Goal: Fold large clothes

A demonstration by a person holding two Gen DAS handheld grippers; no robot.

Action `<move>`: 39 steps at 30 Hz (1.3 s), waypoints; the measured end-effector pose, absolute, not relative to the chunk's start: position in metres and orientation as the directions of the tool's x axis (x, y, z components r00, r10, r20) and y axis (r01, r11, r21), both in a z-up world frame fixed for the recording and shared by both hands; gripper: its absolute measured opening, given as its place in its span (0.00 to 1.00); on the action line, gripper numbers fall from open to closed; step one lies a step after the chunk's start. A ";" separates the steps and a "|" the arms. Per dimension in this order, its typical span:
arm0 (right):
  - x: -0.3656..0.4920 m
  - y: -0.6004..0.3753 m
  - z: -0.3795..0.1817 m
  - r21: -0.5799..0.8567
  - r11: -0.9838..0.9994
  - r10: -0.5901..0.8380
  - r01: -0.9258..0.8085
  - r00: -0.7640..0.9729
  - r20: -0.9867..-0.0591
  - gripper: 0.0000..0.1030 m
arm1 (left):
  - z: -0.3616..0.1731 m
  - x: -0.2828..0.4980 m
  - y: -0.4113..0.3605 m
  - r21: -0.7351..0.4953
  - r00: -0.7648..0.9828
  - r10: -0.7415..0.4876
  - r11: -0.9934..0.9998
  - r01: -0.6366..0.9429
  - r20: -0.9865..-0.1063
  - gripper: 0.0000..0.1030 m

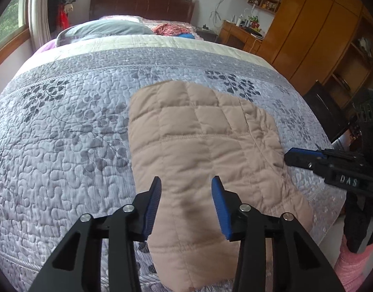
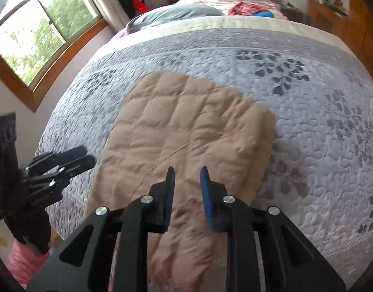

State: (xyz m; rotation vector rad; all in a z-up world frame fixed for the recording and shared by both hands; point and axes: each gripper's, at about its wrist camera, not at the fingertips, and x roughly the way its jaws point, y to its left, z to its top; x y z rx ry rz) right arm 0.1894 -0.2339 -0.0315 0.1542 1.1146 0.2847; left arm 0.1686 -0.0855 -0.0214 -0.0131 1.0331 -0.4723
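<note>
tan quilted padded garment (image 1: 198,146) folded flat on grey-lilac leaf-print quilted bedspread (image 1: 65,133), near bed's foot edge | left gripper (image 1: 186,187) above it, fingers spread, empty | right gripper (image 2: 187,177) likewise parted, holding nothing | grey pillow (image 1: 101,30) far end

Left gripper (image 1: 186,182): jaws spread wide, nothing between the blue pads (image 1: 220,206), pointing forward and down. Right gripper (image 2: 187,172): jaws also apart, narrower gap, empty, same forward-down pitch. From the left wrist camera, the right gripper (image 1: 293,157) comes in from the right edge, seen side-on, fingers roughly level. From the right wrist camera, the left gripper (image 2: 84,157) shows at the left edge, fingers aimed right, held by a hand (image 2: 28,223) in a black glove.
</note>
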 end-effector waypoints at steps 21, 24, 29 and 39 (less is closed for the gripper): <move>0.173 -0.228 -0.090 0.305 0.945 0.327 -0.118 0.365 -0.872 0.19 | -0.064 0.152 -0.101 -0.197 0.379 -0.364 0.890 0.412 -0.851 0.40; 0.174 -0.228 -0.092 0.305 0.945 0.327 -0.118 0.364 -0.872 0.19 | -0.067 0.153 -0.101 -0.200 0.378 -0.367 0.888 0.413 -0.850 0.40; 0.176 -0.226 -0.096 0.294 0.948 0.318 -0.119 0.363 -0.876 0.19 | -0.071 0.155 -0.100 -0.205 0.373 -0.371 0.887 0.415 -0.850 0.40; 0.176 -0.219 -0.103 0.271 0.956 0.294 -0.116 0.367 -0.882 0.19 | -0.076 0.155 -0.101 -0.203 0.374 -0.370 0.886 0.416 -0.850 0.40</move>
